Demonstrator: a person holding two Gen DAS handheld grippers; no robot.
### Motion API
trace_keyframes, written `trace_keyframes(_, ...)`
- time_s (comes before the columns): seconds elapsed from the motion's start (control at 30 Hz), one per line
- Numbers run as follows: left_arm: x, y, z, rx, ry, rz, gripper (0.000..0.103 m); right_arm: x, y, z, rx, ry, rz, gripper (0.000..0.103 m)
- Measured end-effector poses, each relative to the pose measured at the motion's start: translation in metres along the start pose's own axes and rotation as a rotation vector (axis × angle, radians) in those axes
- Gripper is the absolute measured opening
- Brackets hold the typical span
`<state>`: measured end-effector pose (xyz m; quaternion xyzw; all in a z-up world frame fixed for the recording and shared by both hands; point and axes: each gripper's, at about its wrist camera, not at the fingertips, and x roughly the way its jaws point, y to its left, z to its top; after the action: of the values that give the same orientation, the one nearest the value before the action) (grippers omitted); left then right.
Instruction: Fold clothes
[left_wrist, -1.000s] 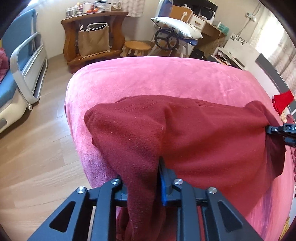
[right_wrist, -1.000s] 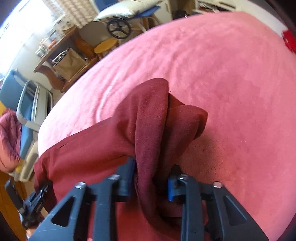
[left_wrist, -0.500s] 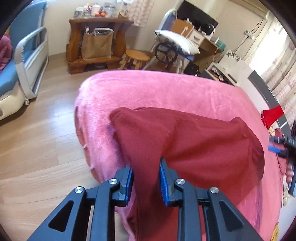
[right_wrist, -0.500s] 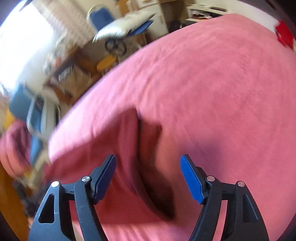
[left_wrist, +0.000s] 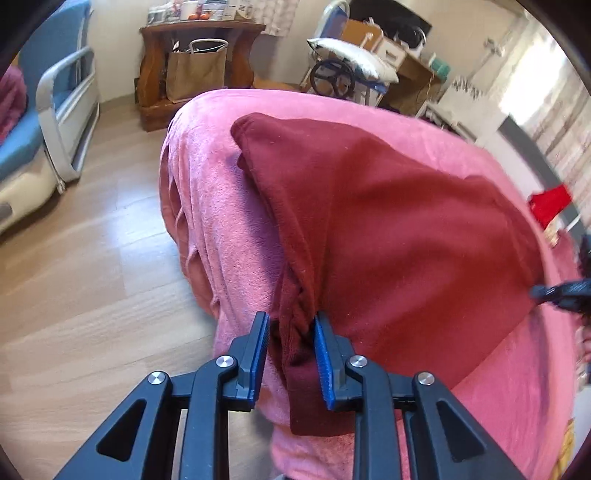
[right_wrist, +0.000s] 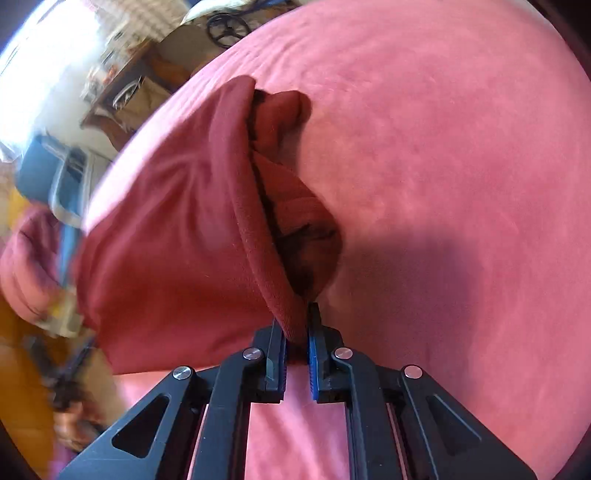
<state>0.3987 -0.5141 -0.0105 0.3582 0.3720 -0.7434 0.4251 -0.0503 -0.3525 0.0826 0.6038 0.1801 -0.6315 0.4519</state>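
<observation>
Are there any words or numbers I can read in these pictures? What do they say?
None can be read.
The boxes on the wooden shelf may carry print, but it is too small and blurred.
The dark red garment, the pink blanket and both grippers show no writing.

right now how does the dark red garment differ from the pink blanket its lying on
Colour: the dark red garment is deep maroon; the pink blanket is a lighter pink.
Lie: the garment is doubled over with loose layered edges; the blanket spreads smooth and drapes over the edge toward the floor.
Hold: the left gripper and right gripper each pinch the garment; neither grips the blanket.
Extent: the garment covers only part of the blanket.
Shared: both are soft reddish fabric.
</observation>
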Motion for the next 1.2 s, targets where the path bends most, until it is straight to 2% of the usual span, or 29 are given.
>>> trace_keyframes(0.07,-0.004,-0.009,-0.001,0.047,0.014,0.028,0.022,-0.018,0.001,-0.001,-0.032,-0.007,-0.004,0.009)
trace_keyframes(0.13,-0.006,-0.019,-0.003,0.095,0.025,0.057,0.022,-0.026,-0.009,-0.002,-0.01,0.0,0.002,0.01)
trace_keyframes(0.2,-0.007,-0.023,-0.005,0.123,0.016,0.08,0.022,-0.012,-0.022,0.001,0.022,0.038,-0.019,0.018)
trace_keyframes(0.23,-0.008,-0.024,-0.006,0.13,0.004,0.094,0.022,-0.002,-0.028,0.002,0.033,0.068,-0.042,0.027)
trace_keyframes(0.3,-0.011,-0.019,-0.004,0.105,-0.011,0.125,0.022,0.003,-0.037,0.006,0.073,0.061,-0.051,0.03)
trace_keyframes(0.4,-0.029,0.003,0.001,0.008,-0.073,0.227,0.022,-0.03,-0.051,0.012,0.198,-0.159,-0.02,0.038)
trace_keyframes(0.43,-0.036,0.009,0.004,-0.025,-0.105,0.231,0.02,-0.045,-0.047,0.014,0.184,-0.266,0.006,0.039)
trace_keyframes(0.47,-0.044,0.014,0.007,-0.059,-0.139,0.23,0.02,-0.05,-0.038,0.017,0.141,-0.312,0.056,0.039)
trace_keyframes(0.53,-0.042,-0.006,0.014,0.002,-0.17,0.182,0.02,-0.044,-0.007,0.026,0.02,-0.313,0.173,0.039)
trace_keyframes(0.6,-0.038,-0.028,0.021,0.071,-0.197,0.13,0.021,-0.034,0.025,0.036,-0.105,-0.306,0.28,0.038)
trace_keyframes(0.7,-0.033,-0.062,0.032,0.175,-0.238,0.053,0.021,0.005,0.077,0.05,-0.247,-0.254,0.316,0.036)
trace_keyframes(0.77,-0.013,-0.077,0.038,0.215,-0.219,0.025,0.022,0.034,0.103,0.055,-0.32,-0.236,0.315,0.036)
trace_keyframes(0.8,-0.002,-0.078,0.042,0.225,-0.214,0.049,0.022,0.048,0.115,0.057,-0.358,-0.227,0.305,0.036)
trace_keyframes(0.87,0.019,-0.079,0.049,0.243,-0.205,0.108,0.022,0.074,0.13,0.056,-0.434,-0.211,0.224,0.036)
trace_keyframes(0.9,0.027,-0.075,0.052,0.243,-0.203,0.114,0.022,0.092,0.133,0.06,-0.469,-0.193,0.167,0.035)
trace_keyframes(0.93,0.035,-0.069,0.056,0.242,-0.202,0.116,0.022,0.106,0.134,0.064,-0.493,-0.178,0.119,0.024)
trace_keyframes(0.97,0.043,-0.063,0.059,0.241,-0.2,0.118,0.021,0.111,0.128,0.07,-0.485,-0.178,0.1,0.01)
trace_keyframes(1.0,0.046,-0.059,0.062,0.254,-0.214,0.108,0.021,0.115,0.121,0.078,-0.465,-0.179,0.093,0.005)
trace_keyframes(1.03,0.045,-0.058,0.062,0.262,-0.222,0.099,0.02,0.116,0.111,0.088,-0.412,-0.187,0.122,0.0)
trace_keyframes(1.13,0.039,-0.053,0.061,0.264,-0.23,0.064,0.02,0.109,0.089,0.104,-0.297,-0.243,0.162,0.0)
trace_keyframes(1.2,0.022,-0.048,0.059,0.229,-0.283,0.055,0.02,0.099,0.078,0.106,-0.244,-0.281,0.185,0.002)
